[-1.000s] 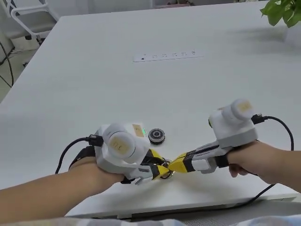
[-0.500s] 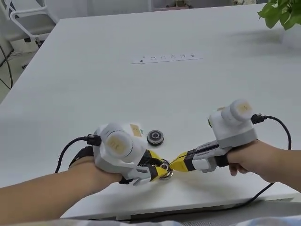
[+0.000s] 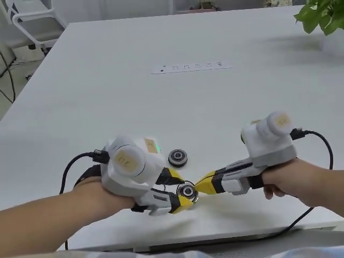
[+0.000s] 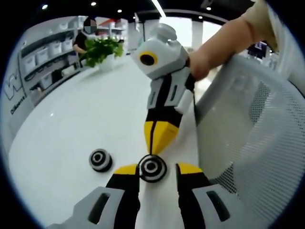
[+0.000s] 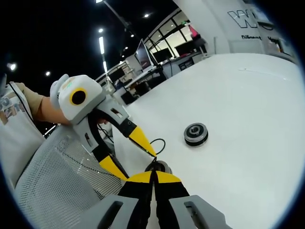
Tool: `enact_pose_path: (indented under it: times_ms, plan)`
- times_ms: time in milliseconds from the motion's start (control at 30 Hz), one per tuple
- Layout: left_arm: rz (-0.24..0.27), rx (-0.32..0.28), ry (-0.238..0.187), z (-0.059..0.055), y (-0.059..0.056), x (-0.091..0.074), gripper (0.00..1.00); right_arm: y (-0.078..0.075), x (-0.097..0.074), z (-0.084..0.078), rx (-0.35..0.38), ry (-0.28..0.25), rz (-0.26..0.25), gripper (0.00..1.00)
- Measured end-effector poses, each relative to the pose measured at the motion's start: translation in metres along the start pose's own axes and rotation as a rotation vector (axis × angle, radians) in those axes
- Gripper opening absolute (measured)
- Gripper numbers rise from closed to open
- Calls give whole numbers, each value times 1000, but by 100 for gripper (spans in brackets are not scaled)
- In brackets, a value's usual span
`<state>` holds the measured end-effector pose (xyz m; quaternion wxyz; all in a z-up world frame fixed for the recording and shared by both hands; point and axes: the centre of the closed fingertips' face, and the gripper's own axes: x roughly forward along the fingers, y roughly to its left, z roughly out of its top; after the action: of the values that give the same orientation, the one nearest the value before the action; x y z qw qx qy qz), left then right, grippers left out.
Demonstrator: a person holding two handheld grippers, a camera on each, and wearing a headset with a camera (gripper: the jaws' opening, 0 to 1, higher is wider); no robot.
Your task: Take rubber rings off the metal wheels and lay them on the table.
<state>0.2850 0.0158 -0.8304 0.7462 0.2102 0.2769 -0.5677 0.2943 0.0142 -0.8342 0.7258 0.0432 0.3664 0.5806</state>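
Black rubber ring (image 4: 162,175) sits on its wheel (image 4: 152,168), around a bright hub, at the near edge of the table (image 3: 107,97). Half a second ago this wheel lay flatter and showed mostly its metal rim to the head view. Now its face is turned up toward that camera. The left tongs (image 4: 157,171) have rolled a little, and their body has shifted slightly to the left.

These tongs are narrow about the wheel. One yellow jaw lies against its rim. A thin gap shows at the other jaw in the left gripper view, so they seem to pinch it rather than plainly clamp it.

The right tongs (image 5: 153,175) are closed tip to tip with nothing between the jaws, as before. Their point touches the wheel's edge on the side away from the left tongs.

A second wheel (image 3: 178,157), also with a ring on, lies flat on the table just beyond the two tongs. It is in the same spot as earlier and touches nothing.

A dark cable (image 3: 317,145) runs from the right tongs over the table's near edge. Farther out, a white power strip (image 3: 191,67) lies mid-table. A leafy plant (image 3: 317,13) stands at the far right corner, and a chair (image 3: 32,21) is past the far left.
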Motion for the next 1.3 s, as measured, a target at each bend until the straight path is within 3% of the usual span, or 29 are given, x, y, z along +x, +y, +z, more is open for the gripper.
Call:
enact_pose_path:
  times_ms: [400, 900, 1300]
  plan:
    - [24, -29, -44, 4, -2, -25, 46, 9, -2, 7, -1, -13, 27, 0]
    - [71, -70, -105, 7, 4, -58, 53, 24, -4, 24, 3, -63, 45, 0]
    - [142, -114, -126, -3, 16, -88, 60, 28, 6, 37, -1, -75, 45, 0]
